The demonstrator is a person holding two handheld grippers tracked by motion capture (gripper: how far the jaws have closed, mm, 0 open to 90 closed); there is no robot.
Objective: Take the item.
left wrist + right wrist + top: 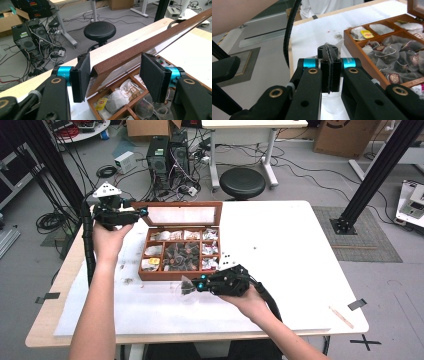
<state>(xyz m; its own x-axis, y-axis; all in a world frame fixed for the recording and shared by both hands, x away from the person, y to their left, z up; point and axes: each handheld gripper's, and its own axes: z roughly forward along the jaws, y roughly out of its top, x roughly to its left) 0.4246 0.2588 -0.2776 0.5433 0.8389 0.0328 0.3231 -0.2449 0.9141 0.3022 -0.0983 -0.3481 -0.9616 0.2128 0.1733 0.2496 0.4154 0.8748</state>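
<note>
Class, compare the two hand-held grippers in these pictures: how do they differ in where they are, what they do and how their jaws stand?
The left gripper is at the back left corner of the wooden tea box, its jaws apart on either side of the raised lid. The right gripper is in front of the box, low over the white table, its jaws shut on a tea bag. The left gripper carries a grey three-cornered plate. Both are black with blue collars.
</note>
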